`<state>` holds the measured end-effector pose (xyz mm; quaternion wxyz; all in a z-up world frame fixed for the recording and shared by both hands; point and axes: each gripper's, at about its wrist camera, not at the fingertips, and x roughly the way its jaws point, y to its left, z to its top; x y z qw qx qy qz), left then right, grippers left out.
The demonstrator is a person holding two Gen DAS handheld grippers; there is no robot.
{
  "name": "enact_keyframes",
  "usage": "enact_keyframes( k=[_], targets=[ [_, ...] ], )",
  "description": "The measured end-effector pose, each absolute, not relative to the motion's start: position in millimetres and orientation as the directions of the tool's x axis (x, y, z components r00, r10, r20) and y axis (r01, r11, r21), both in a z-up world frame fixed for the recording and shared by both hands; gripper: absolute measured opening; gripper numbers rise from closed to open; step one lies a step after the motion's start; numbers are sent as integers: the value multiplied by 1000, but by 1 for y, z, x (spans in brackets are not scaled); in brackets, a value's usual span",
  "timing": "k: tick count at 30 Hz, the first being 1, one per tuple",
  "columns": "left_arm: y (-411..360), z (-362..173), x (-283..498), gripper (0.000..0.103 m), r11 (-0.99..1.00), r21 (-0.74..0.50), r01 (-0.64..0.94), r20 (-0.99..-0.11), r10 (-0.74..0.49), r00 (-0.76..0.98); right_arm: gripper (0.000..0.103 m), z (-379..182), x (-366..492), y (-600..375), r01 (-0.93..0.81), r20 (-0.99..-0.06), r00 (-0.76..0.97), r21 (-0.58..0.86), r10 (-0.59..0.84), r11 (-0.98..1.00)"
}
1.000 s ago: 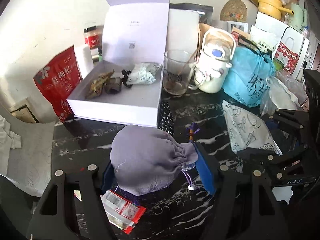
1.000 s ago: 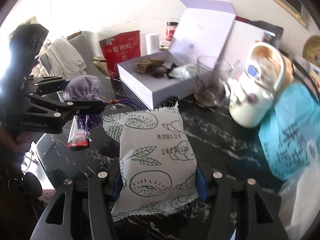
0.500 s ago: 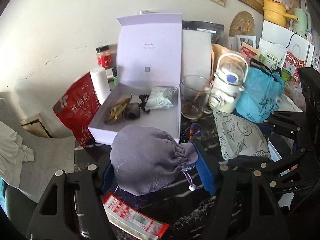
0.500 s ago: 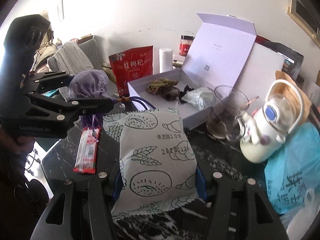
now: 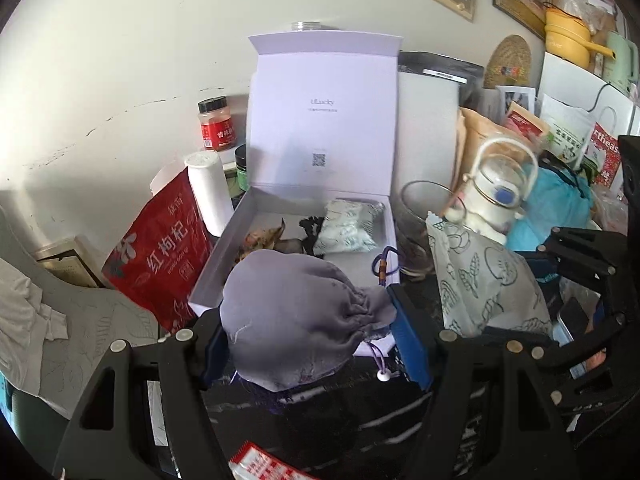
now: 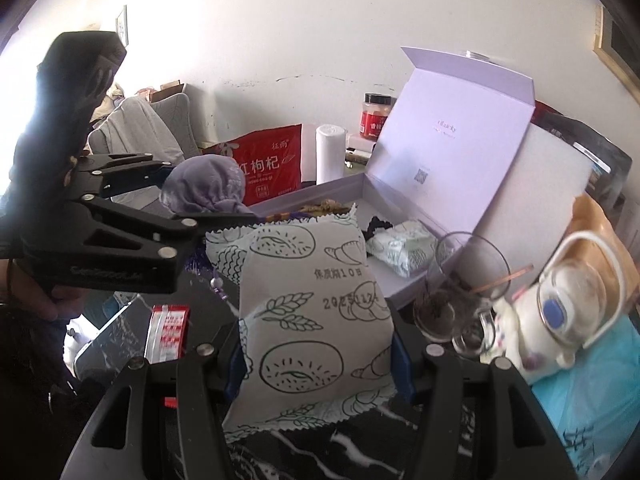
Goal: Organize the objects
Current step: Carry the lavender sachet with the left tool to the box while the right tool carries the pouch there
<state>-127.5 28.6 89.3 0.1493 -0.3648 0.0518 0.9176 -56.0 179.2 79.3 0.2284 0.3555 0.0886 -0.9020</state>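
The grey drawstring pouch (image 5: 298, 312) is sitting pinched in the left gripper (image 5: 308, 332) at lower centre of its view, while the right gripper (image 6: 316, 344) is clamping a printed snack packet (image 6: 308, 304). Both seem to be travelling toward the open lavender box (image 5: 224, 264) at mid-frame; next, each load needs lowering inside, beside the packet (image 5: 348, 228) already there, before the jaws are let go.

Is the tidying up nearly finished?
Partway. The open box already holds a small packet and some dark bits. The left gripper holds the purple pouch, the right gripper the printed packet. The red sachet lies on the table.
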Motion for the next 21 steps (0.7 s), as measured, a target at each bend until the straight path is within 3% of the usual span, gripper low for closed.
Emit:
enact_keyframes(
  k=[21],
  targets=[
    [27, 74, -212, 68, -970, 40, -239, -669, 151, -728, 58, 81, -142, 171, 447, -667, -669, -10, -327, -894]
  ],
)
